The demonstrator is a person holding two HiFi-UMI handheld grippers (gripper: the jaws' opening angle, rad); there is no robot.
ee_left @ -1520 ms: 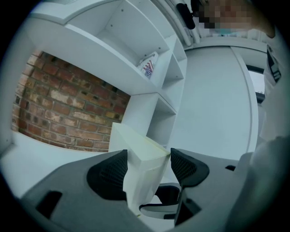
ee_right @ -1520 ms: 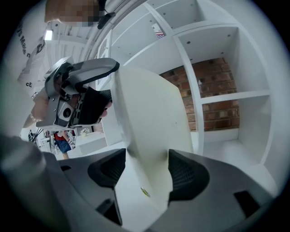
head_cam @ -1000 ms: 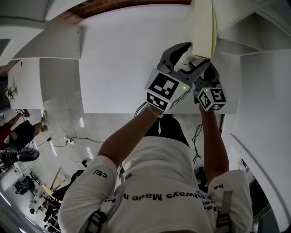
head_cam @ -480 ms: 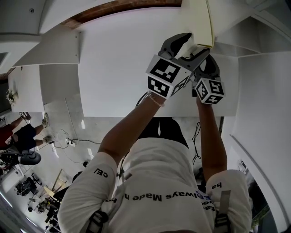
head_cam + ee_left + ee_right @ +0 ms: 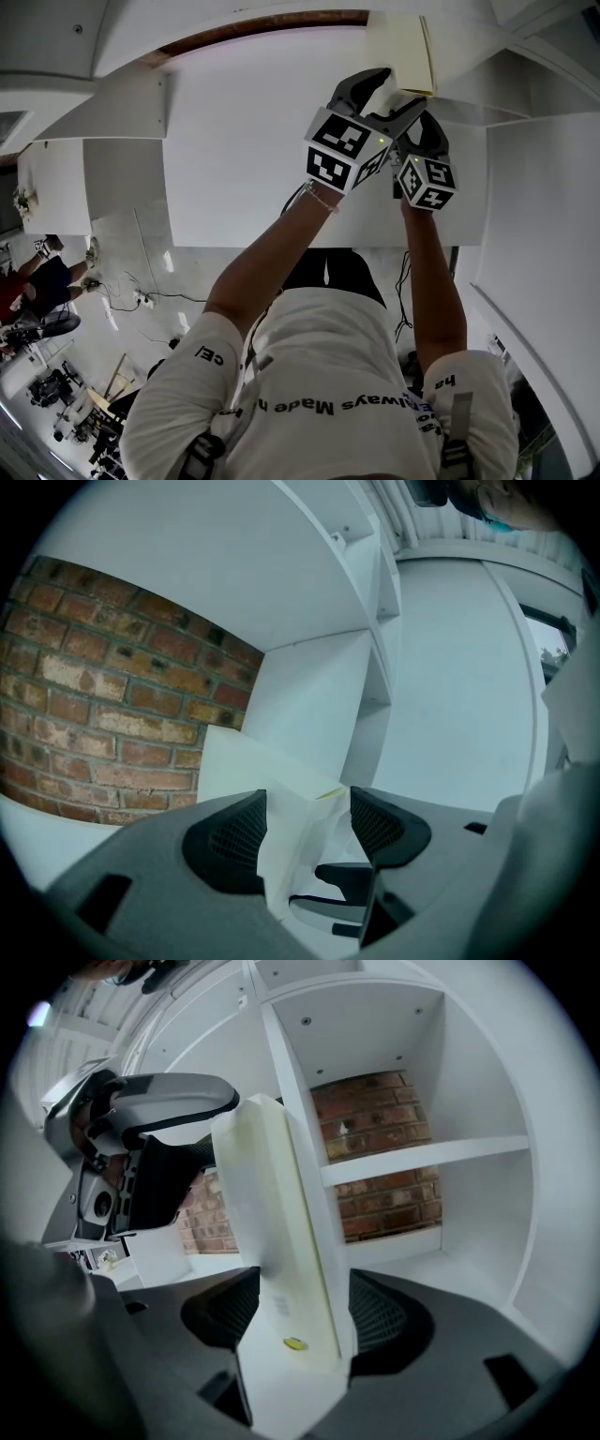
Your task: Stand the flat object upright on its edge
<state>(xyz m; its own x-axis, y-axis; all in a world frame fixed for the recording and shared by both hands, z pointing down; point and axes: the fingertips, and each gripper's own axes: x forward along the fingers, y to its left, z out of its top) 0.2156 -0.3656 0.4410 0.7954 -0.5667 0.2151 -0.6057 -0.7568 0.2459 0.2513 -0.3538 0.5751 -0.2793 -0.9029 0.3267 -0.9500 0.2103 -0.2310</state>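
Both tools have hold of the flat object point(image 5: 405, 52), a pale, book-like slab with a yellowish edge. It is raised at the far side of the scene against the white shelf unit point(image 5: 262, 112). The right gripper point(image 5: 427, 131) is clamped on the slab's near end, with a pad on each face. The left gripper point(image 5: 398, 89) straddles a corner just beside it, jaws set wide, and its pads look pressed on the slab too. I cannot tell whether any edge rests on a shelf yet.

The risk I see is in the release. The slab is tall and stands slightly tilted, so if either tool lets go before the bottom edge sits square on a board, it could tip sideways or slide flat. The two grips are also crowded into one corner, leaving the far end free to swing and knock the upright divider.

The head view shows how the arms and tools sit together but says little about the grip. The right gripper view shows the slab point(image 5: 272, 1222) nearly upright between the jaws of the right gripper point(image 5: 300, 1316), with the left gripper point(image 5: 159, 1129) hooked over it at the left and brick wall point(image 5: 375, 1119) behind the compartments. The left gripper view shows what neither does: the white face point(image 5: 281, 789) lying against one pad of the left gripper point(image 5: 307, 827).
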